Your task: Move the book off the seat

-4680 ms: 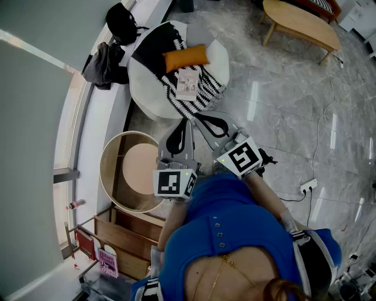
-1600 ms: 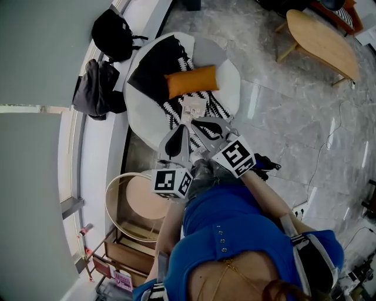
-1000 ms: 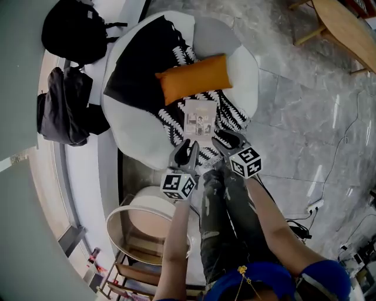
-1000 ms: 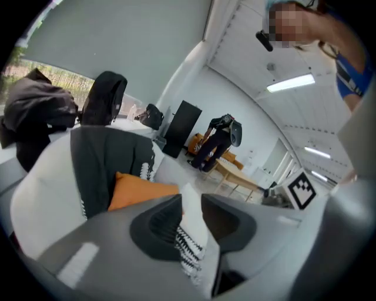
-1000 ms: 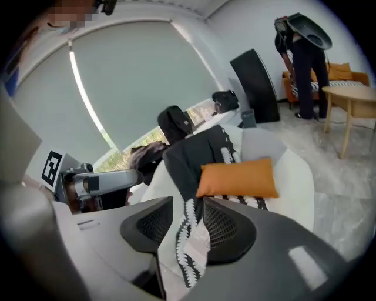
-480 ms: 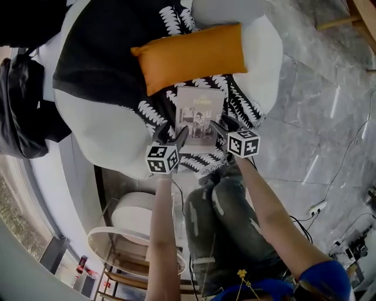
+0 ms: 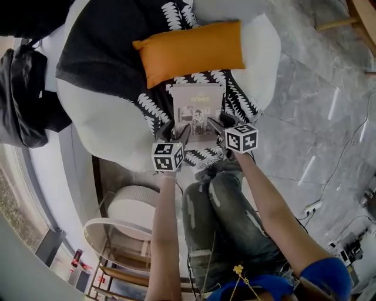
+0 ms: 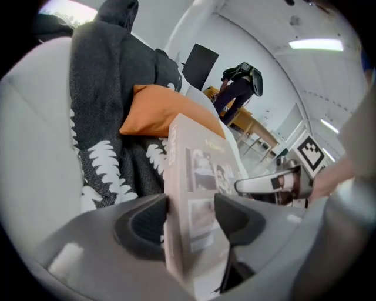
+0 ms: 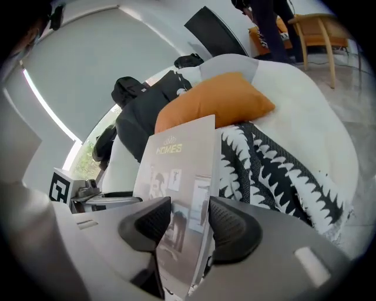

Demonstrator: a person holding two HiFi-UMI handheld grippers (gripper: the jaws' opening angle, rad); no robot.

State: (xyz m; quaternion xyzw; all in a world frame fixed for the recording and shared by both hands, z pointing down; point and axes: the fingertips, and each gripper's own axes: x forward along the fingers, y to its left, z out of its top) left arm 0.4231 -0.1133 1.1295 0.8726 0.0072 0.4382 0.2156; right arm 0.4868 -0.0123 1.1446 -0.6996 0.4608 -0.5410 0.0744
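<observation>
A pale book (image 7: 197, 109) lies flat on the seat, a white beanbag (image 7: 100, 117) draped with a black-and-white throw (image 7: 100, 53), just below an orange cushion (image 7: 188, 50). My left gripper (image 7: 174, 132) straddles the book's near left corner. Its jaws are closing, with the book (image 8: 197, 194) between the pads of this gripper (image 8: 189, 220). My right gripper (image 7: 218, 124) straddles the near right corner. There the jaws are closing too, with the book's edge (image 9: 176, 170) between the pads of that gripper (image 9: 189, 222) and a slim gap still showing.
Black bags (image 7: 23, 100) lie left of the seat. A round side table (image 7: 132, 206) stands below it, beside the person's jeans-clad legs (image 7: 217, 217). Marble floor (image 7: 305, 117) spreads to the right, with a cable and power strip (image 7: 311, 207) and a wooden table corner (image 7: 364, 12).
The person has leaned in over the seat and both grippers have reached forward to the book's near edge. Their jaws now sit around its two near corners.
</observation>
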